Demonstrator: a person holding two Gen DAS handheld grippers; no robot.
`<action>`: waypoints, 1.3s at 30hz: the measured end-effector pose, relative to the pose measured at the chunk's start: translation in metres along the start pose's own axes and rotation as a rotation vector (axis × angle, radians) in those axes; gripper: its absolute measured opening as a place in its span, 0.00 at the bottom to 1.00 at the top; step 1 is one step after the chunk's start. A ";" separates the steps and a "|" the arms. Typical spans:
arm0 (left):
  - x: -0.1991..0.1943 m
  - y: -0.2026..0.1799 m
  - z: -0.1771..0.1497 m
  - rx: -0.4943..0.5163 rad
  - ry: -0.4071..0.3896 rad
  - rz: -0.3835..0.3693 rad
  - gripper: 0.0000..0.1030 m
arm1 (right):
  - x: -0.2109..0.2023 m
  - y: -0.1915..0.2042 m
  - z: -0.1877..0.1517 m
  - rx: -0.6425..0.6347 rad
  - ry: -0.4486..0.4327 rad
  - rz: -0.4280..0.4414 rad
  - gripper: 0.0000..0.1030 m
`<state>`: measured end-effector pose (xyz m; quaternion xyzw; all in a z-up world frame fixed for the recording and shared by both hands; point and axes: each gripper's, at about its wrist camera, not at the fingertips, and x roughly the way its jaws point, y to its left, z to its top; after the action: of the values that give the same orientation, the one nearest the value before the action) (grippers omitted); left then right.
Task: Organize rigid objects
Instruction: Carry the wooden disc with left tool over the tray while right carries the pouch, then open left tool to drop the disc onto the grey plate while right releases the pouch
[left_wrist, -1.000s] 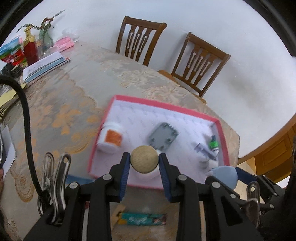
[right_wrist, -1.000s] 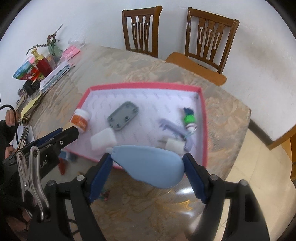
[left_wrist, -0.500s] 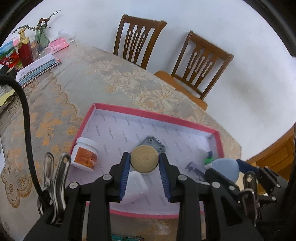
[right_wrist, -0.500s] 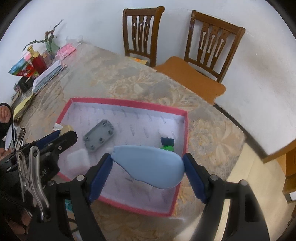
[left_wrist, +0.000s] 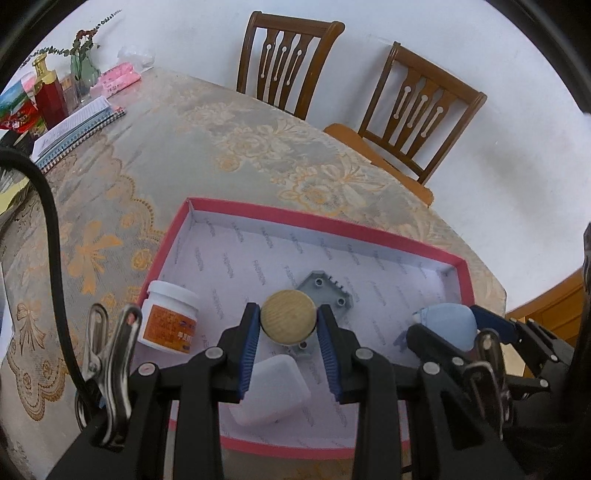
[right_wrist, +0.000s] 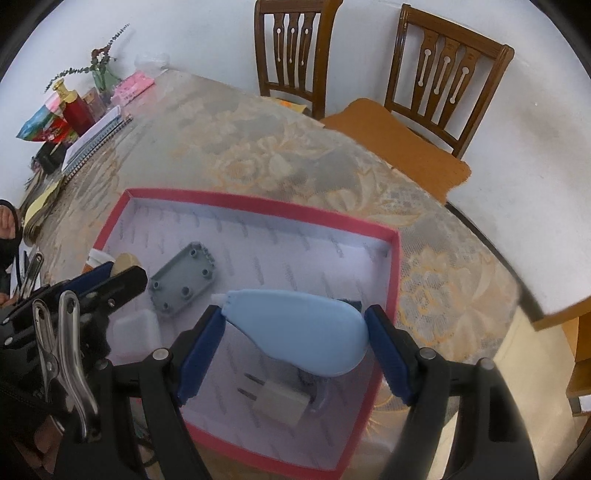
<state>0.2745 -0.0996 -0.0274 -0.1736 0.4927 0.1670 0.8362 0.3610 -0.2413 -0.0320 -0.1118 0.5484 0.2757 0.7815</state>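
Note:
My left gripper (left_wrist: 288, 332) is shut on a round wooden knob (left_wrist: 288, 320) and holds it above the pink-rimmed tray (left_wrist: 317, 218). My right gripper (right_wrist: 295, 338) is shut on a light blue teardrop-shaped correction-tape dispenser (right_wrist: 303, 328) above the tray's right part (right_wrist: 395, 280). In the tray lie a white jar with an orange label (left_wrist: 170, 317), a grey plastic plate (right_wrist: 183, 283), a white square case (left_wrist: 267, 391) and a white plug adapter (right_wrist: 280, 404).
The tray sits on a table with a floral cloth (left_wrist: 221, 147). Two wooden chairs (right_wrist: 436, 74) stand behind it by the white wall. Notebooks (left_wrist: 74, 125), a red bottle (left_wrist: 48, 96) and a vase stand at the far left. A black cable (left_wrist: 55, 258) hangs left.
Both grippers have moved forward over the tray with their objects still held; the tray now lies directly below them.

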 end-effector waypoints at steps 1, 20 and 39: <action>0.001 -0.001 0.001 0.002 0.002 0.001 0.32 | 0.000 -0.001 0.001 0.002 -0.001 0.003 0.77; 0.004 -0.006 0.009 0.008 0.016 0.039 0.43 | 0.011 -0.011 0.008 0.036 0.035 0.053 0.77; -0.029 0.023 -0.001 0.016 -0.005 0.027 0.49 | -0.022 -0.004 0.000 0.075 -0.060 0.075 0.78</action>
<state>0.2497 -0.0829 -0.0048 -0.1601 0.4942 0.1747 0.8364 0.3575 -0.2511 -0.0127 -0.0532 0.5386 0.2873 0.7903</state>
